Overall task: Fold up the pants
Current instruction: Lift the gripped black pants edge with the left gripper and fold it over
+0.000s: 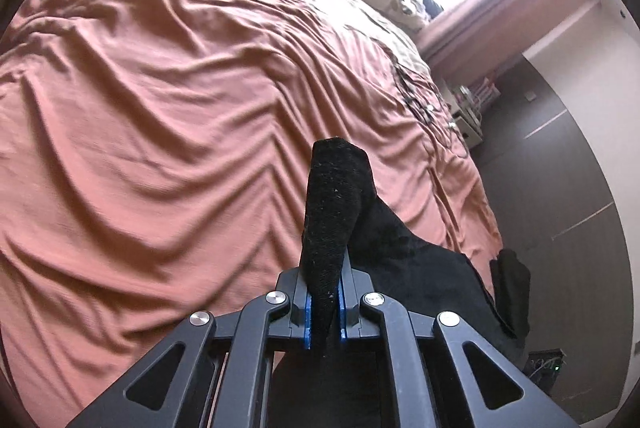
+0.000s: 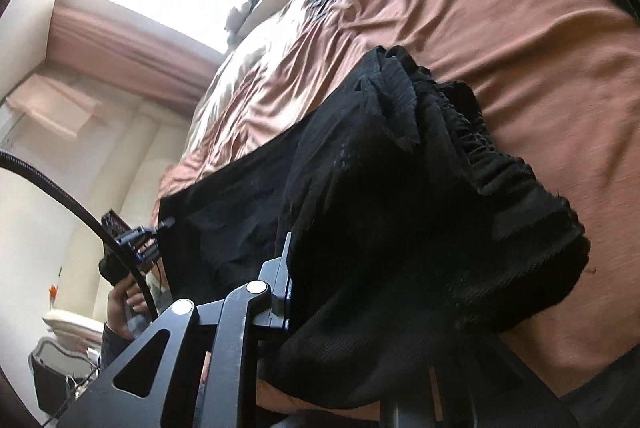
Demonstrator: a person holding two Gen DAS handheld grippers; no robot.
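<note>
The left claw (image 1: 324, 312) is clamped nearly shut on a narrow fold of the black pants (image 1: 400, 248), a tongue of cloth standing up past its blue pads (image 1: 307, 320). The right claw (image 2: 288, 292) is pinched on the gathered waistband (image 2: 500, 164), its far finger hidden by cloth. The pants are draped between both over the bed's (image 1: 160, 108) near edge. Beyond lies a rumpled sheet. Such thin bites could slip, and the wrinkles could be folded in.

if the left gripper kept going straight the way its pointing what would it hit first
Probably the wrinkled rust-orange bedsheet ahead. The left gripper is shut on a fold of the black fabric pants and angles down toward the bed; depth is unclear.
</note>
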